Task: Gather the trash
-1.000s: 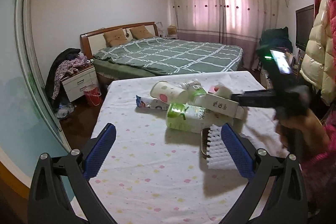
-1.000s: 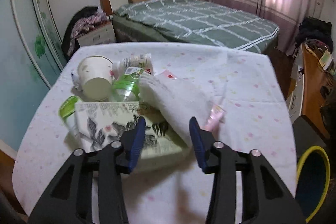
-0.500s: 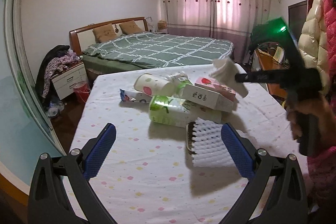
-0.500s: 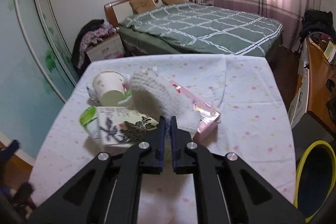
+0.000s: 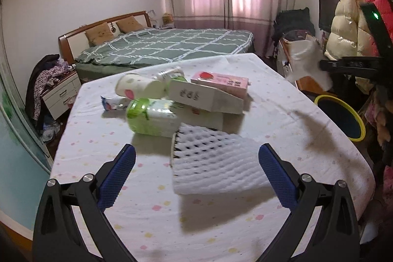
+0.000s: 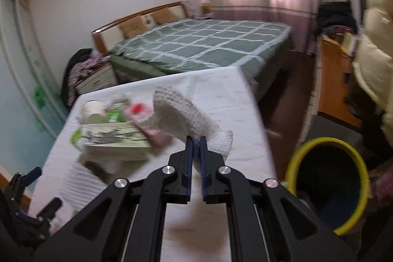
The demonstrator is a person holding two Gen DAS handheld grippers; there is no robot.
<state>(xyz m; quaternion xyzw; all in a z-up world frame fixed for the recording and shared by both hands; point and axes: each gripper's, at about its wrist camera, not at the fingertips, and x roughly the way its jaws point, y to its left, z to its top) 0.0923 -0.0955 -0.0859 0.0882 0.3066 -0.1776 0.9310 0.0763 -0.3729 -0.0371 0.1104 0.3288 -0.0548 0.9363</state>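
My right gripper [image 6: 195, 141] is shut on a white foam net [image 6: 189, 114], held in the air over the table's right edge, left of the yellow-rimmed bin [image 6: 294, 156]. In the left wrist view the same gripper [image 5: 324, 64] hangs at the far right with that net [image 5: 304, 63]. My left gripper [image 5: 196, 158] is open low over the table, and a second white foam net [image 5: 216, 163] lies between its fingers, untouched. Behind it sits a pile: a green bottle [image 5: 152, 117], a paper cup [image 5: 137, 89], a white box [image 5: 206, 98], a pink box [image 5: 221, 82] and a blue wrapper [image 5: 113, 103].
The table [image 5: 282, 109] wears a dotted white cloth. The dark bin [image 5: 341, 114] stands on the floor by its right side. A bed [image 5: 167, 46], a nightstand [image 5: 61, 95] with clothes, an orange desk [image 6: 331, 80] and hanging coats [image 5: 348, 23] surround the table.
The right gripper shut on the foam net atop the pile, lifted it and carried it right towards the bin. The left gripper, still open, moved forward and down around the second net.
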